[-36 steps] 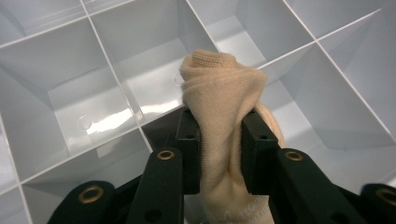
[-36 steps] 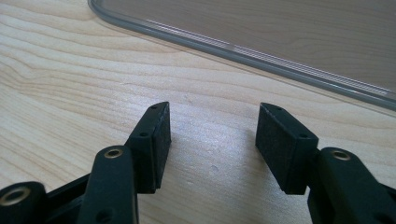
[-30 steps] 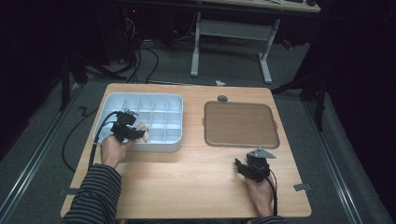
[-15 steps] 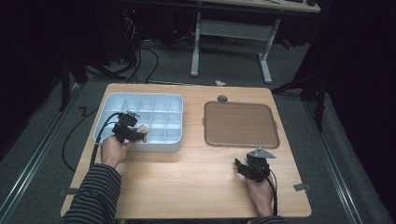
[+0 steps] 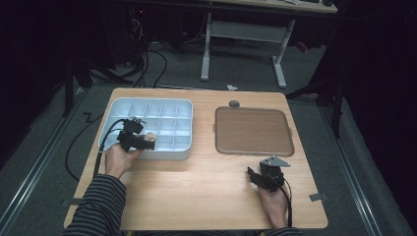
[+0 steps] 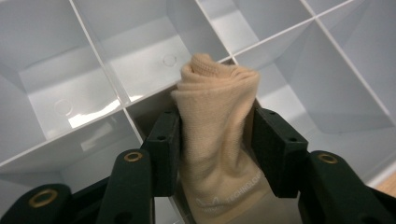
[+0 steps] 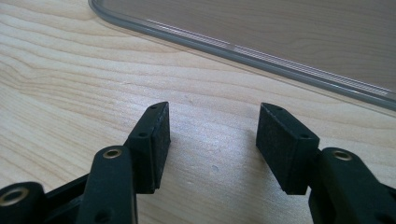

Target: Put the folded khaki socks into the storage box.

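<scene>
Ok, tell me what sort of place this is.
Probably a lab or workshop set up for recording handling work: a wooden table under bright light in a dark room, cables trailing over the grey floor, an adjustable desk frame behind, and a white compartment tray.

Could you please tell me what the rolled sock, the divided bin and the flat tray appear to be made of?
The rolled sock looks like beige knitted fabric: fine ribbing, matte, with printed lettering. The divided bin seems to be glossy pale grey moulded plastic, since its walls reflect light. The flat tray looks brown and smooth with a paler rim, probably plastic.
</scene>
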